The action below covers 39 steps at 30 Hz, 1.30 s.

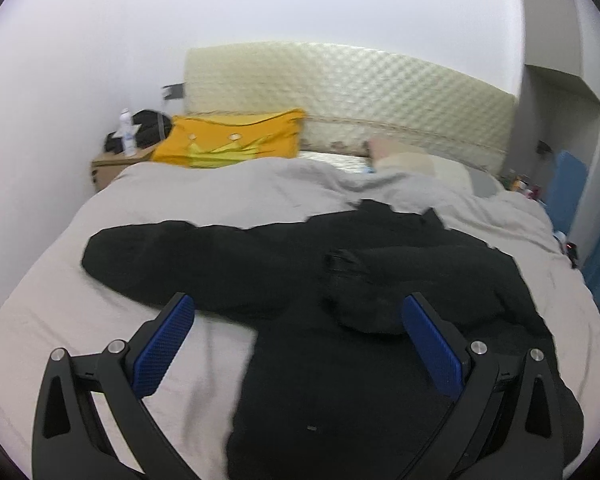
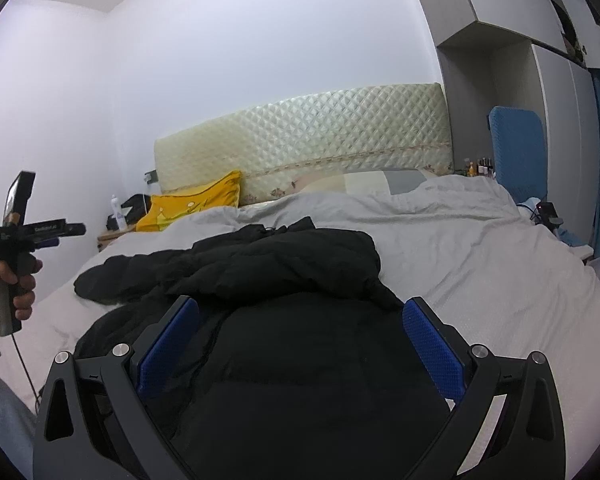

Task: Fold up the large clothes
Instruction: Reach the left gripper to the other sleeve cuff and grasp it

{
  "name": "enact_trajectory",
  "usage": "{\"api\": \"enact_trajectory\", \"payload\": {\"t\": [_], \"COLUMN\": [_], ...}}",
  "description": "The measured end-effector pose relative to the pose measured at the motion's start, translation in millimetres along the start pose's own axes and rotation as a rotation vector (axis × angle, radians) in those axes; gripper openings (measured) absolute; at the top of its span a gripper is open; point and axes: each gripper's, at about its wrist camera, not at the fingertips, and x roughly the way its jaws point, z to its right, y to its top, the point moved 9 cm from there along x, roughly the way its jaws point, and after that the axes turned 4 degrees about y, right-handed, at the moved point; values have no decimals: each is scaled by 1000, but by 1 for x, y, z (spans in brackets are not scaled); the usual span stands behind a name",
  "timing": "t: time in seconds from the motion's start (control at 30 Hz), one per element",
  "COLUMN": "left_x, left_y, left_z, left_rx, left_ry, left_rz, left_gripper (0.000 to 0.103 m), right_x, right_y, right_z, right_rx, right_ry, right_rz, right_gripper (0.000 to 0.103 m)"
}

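Observation:
A large black padded jacket [image 1: 284, 264] lies spread on the grey bed cover [image 1: 220, 192], one sleeve stretched out to the left. My left gripper [image 1: 298, 308] is open and empty, hovering above the jacket's near part. In the right wrist view the jacket [image 2: 300, 264] lies bunched in the middle of the bed cover [image 2: 460, 248]. My right gripper [image 2: 300, 312] is open and empty, just above the jacket's near body panel. The left gripper's handle [image 2: 16, 248], held by a hand, shows at the left edge, raised above the bed.
A yellow pillow [image 1: 228, 140] and a quilted headboard [image 1: 348, 92] stand at the far end. A nightstand [image 1: 112, 164] with a bottle and a black bag is at far left. A blue chair [image 2: 518, 152] and wardrobe [image 2: 560, 80] stand to the right.

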Motion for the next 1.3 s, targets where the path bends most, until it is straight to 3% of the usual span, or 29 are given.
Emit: {"api": "enact_trajectory", "payload": {"t": [0.43, 0.57, 0.73, 0.8, 0.9, 1.13, 1.2, 1.3], "left_x": [73, 102, 148, 163, 185, 232, 246, 264], "left_y": [13, 5, -24, -39, -57, -78, -79, -71], "left_z": [-137, -174, -226, -244, -264, -312, -326, -337], "left_rx": [-206, -312, -570, -649, -703, -830, -853, -866], "left_ry": [72, 31, -75, -81, -97, -128, -102, -110], "left_rz": [-86, -138, -226, -253, -286, -272, -257, -228], "left_gripper": [103, 103, 103, 103, 103, 103, 102, 101], "right_x": [17, 22, 36, 45, 58, 83, 89, 97], "right_y": [-12, -17, -24, -30, -40, -58, -60, -58], "right_z": [-1, -6, -13, -16, -23, -30, -27, -18], "right_rx": [-5, -9, -15, -2, -3, 26, 36, -23], "right_ry": [-20, -29, -42, -37, -41, -60, -75, -143], "right_rz": [-33, -61, -100, -128, -169, -240, -250, -238], "right_gripper": [103, 103, 103, 103, 103, 103, 103, 103]}}
